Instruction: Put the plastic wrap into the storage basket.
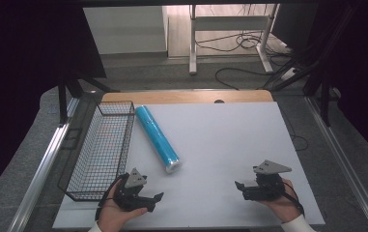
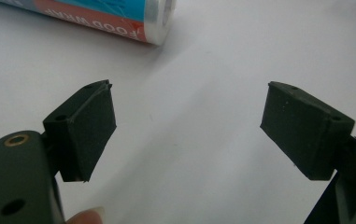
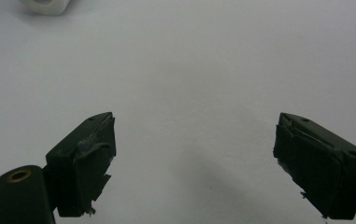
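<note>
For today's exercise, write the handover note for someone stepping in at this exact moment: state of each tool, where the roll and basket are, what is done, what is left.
Left tool: open, nothing between its jaws, resting low at the near left of the white table, aimed toward the roll.
Right tool: open, holding nothing, at the near right.
Blue food wrap roll: lying on the table just right of the wire basket, apart from both tools; its near end shows in the left gripper view.
Done: nothing gripped so far.
Left: probably grasp the roll with the left tool and place it in the basket, which looks empty.
</note>
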### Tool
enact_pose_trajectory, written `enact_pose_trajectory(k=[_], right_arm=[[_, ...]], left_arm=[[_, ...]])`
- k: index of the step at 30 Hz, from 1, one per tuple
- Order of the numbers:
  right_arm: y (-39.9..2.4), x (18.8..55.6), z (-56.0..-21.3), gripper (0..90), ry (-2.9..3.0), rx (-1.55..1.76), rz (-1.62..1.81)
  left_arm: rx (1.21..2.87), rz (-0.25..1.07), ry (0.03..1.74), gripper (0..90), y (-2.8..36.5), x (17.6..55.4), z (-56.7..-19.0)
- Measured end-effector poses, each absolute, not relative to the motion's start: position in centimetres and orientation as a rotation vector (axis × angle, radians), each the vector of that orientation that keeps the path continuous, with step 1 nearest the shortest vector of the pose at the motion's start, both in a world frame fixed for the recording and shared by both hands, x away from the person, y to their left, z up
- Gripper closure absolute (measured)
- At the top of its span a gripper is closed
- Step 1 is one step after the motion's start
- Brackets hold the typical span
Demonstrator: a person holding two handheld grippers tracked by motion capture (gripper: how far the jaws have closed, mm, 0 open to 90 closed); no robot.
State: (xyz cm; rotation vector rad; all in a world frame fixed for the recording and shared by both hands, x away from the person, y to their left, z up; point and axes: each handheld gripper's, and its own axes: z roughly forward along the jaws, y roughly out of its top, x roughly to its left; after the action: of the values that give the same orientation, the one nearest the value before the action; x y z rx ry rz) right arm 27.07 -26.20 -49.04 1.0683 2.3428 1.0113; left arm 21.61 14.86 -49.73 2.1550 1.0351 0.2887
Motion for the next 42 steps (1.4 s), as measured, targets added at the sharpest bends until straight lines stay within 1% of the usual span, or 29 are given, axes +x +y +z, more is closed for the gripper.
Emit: enact_pose_trajectory(k=[8, 30, 38, 42], right_arm=[[-26.1, 27.2, -49.4, 15.3, 2.373, 1.088, 1.042], [-24.7, 27.8, -48.4, 19.7, 2.428, 1.127, 1.106], [-22.4, 29.3, -47.7, 23.3, 2.462, 1.122, 1.141], [-20.4, 30.8, -47.1, 24.0, 2.492, 1.099, 1.143]], left_arm=[[2.167, 0.309, 1.029, 17.8, 15.0, 21.5, -49.7], [2.198, 0.326, 1.018, 17.8, 15.0, 20.9, -50.1], [2.195, 0.320, 1.022, 17.8, 15.3, 20.9, -50.1], [2.194, 0.320, 1.023, 17.8, 15.3, 20.9, -50.1]])
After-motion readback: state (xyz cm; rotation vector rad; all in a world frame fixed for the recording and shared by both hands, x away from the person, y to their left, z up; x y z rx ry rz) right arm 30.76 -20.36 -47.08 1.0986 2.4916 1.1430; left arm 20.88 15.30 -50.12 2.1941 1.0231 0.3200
